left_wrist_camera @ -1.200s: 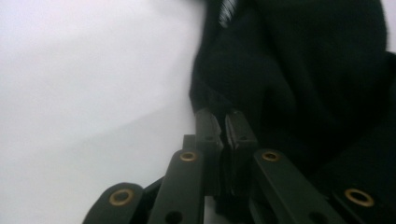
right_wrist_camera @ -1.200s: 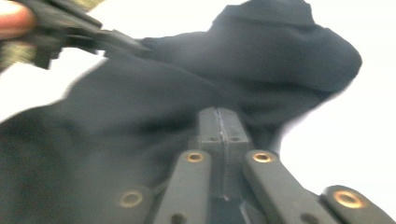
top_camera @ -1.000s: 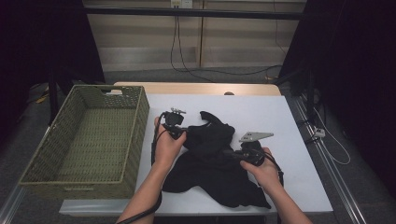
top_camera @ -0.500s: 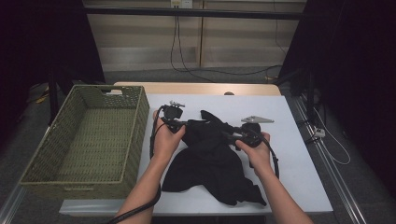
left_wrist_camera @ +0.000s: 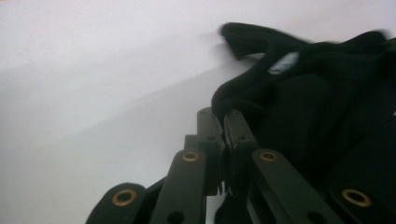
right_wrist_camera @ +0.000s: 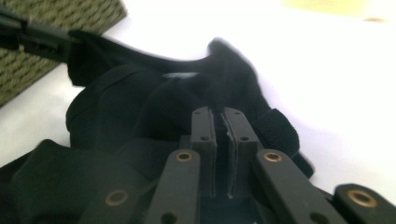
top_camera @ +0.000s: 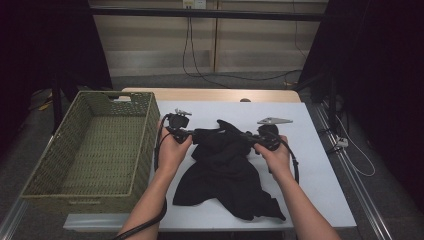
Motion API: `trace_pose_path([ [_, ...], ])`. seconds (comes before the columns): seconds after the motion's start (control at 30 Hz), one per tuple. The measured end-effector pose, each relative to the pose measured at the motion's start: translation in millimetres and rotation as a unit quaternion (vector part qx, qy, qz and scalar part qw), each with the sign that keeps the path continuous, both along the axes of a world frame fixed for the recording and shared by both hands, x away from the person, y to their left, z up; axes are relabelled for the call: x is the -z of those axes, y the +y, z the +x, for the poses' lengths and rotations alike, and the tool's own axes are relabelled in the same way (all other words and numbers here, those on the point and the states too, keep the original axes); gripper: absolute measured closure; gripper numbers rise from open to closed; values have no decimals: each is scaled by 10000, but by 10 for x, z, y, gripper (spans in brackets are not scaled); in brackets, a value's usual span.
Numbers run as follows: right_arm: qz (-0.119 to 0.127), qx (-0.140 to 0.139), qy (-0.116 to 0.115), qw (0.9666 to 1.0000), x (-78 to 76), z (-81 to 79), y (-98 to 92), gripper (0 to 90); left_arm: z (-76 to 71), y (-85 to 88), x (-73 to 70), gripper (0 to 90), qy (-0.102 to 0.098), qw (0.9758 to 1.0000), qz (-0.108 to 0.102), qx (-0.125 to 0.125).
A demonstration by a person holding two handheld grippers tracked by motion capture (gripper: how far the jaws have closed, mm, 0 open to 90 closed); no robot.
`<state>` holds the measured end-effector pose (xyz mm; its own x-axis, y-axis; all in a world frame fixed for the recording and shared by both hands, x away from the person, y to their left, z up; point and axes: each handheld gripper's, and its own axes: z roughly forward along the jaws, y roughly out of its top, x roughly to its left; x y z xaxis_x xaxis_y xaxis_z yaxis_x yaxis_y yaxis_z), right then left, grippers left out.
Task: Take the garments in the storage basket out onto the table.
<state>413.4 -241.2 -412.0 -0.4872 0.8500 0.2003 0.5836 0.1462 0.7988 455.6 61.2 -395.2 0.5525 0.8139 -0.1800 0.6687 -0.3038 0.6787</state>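
1. black garment (top_camera: 225, 170) lies crumpled mid-counter, upper edge lifted and stretched between the two grippers, lower part trailing to the near edge of the white counter (top_camera: 320, 190); woven basket (top_camera: 85, 145) stands off the counter's left edge, nothing seen inside it
2. left gripper (top_camera: 192, 134) sits at the garment's upper-left end; in the left gripper view the jaws are closed on a fold of black cloth (left_wrist_camera: 233, 100); pinch is right at the tips, only a thin bit of fabric in there
3. right gripper (top_camera: 247, 136) at the upper-right end; jaws have just been closing; in the right gripper view they stand nearly together with a narrow slit, black cloth (right_wrist_camera: 140, 121) bunched right ahead of the tips; cannot tell whether fabric is actually caught between them
4. judged step: getting a two-point hold on the top edge to lift or spread the garment
5. risk: right side may hold nothing or only a thread of cloth; on a lift that end would drop and the garment would hang from the left alone
6. risk: left pinch is shallow; pulling the grippers apart hard could slide the fold out
7. risk: a low carry toward the basket could drag the trailing part or snag it on the basket rim
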Motion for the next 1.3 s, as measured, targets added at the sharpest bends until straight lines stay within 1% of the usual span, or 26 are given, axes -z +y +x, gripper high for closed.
trace_pose_path([
  [0.03, -30, 55, 4, 10000, -23, -22, -51, 840, 6, 22, -5, 873, 6, 10000, 15, 25],
  [0.07, -52, 98, -47, 9999, -33, -36, -104, 839, 9, 30, -5, 873, -21, 10000, 10, -32],
  [0.1, -51, 145, -47, 9999, -31, -51, -151, 836, 12, 42, -8, 873, 15, 10000, -33, -38],
  [0.17, -135, 171, -6, 9998, 4, -75, -223, 834, 29, 61, -13, 874, -45, 10000, -45, -73],
  [0.23, -43, 65, 72, 9999, 54, -100, -249, 823, 51, 75, -27, 874, -84, 10000, 13, -51],
  [0.27, -4, 30, 70, 10000, 71, -111, -247, 817, 59, 72, -34, 873, -95, 9999, -33, -95],
  [0.33, -34, -6, 31, 10000, 71, -127, -222, 825, 86, 75, -69, 873, -151, 9998, -18, -87],
  [0.4, -22, 27, -65, 10000, 37, -125, -189, 832, 123, 67, -125, 873, -197, 9998, -15, -97],
  [0.43, 12, 34, -111, 9999, 7, -117, -168, 832, 154, 73, -165, 874, -283, 9995, 2, -101],
  [0.53, 204, 40, -362, 9991, -81, -58, -83, 831, 270, 130, -308, 874, -419, 9988, 15, -245],
  [0.57, 251, 63, -445, 9987, -106, -28, -45, 823, 313, 153, -340, 874, -448, 9984, -39, -345],
  [0.6, 262, 94, -527, 9982, -124, 6, -3, 793, 358, 178, -362, 874, -456, 9981, -30, -417],
  [0.63, 246, 136, -572, 9980, -132, 39, 32, 724, 397, 204, -371, 873, -472, 9976, -37, -498],
  [0.67, 231, 267, -574, 9977, -133, 62, 59, 602, 424, 225, -365, 869, -544, 9971, -9, -536],
  [0.7, 193, 333, -587, 9975, -128, 81, 70, 529, 444, 239, -347, 851, -631, 9965, 26, -544],
  [0.73, 133, 335, -570, 9977, -126, 82, 62, 532, 454, 242, -313, 753, -673, 9961, -29, -566],
  [0.77, 44, 350, -531, 9980, -126, 67, 50, 498, 447, 232, -274, 596, -674, 9959, -83, -604],
  [0.8, -64, 345, -485, 9982, -126, 44, 33, 445, 424, 222, -234, 514, -680, 9964, -62, -506],
  [0.87, -256, 301, -323, 9987, -97, 7, -16, 406, 359, 180, -145, 448, -600, 9972, -10, -448],
  [0.93, -290, 178, 17, 9994, -52, -35, -39, 382, 274, 136, -69, 365, -517, 9979, -57, -394],
  [1.0, -408, 79, 108, 9991, 9, -83, -30, 398, 176, 75, 5, 337, -404, 9988, -162, -241],
  [1.1, -413, -69, 313, 9986, 104, -156, 35, 399, 49, 6, 118, 313, -263, 9994, -219, -47],
  [1.13, -438, -148, 331, 9984, 141, -170, 56, 400, 13, -18, 163, 317, -217, 9995, -215, -60],
  [1.17, -468, -159, 362, 9981, 175, -188, 78, 403, -13, -32, 208, 318, -168, 9997, -163, 21],
  [1.23, -428, -235, 406, 9980, 237, -212, 120, 415, -59, -61, 307, 328, -83, 9998, -164, 95],
  [1.3, -439, -267, 519, 9973, 280, -230, 166, 436, -101, -112, 402, 374, 18, 9996, -210, 176],
])
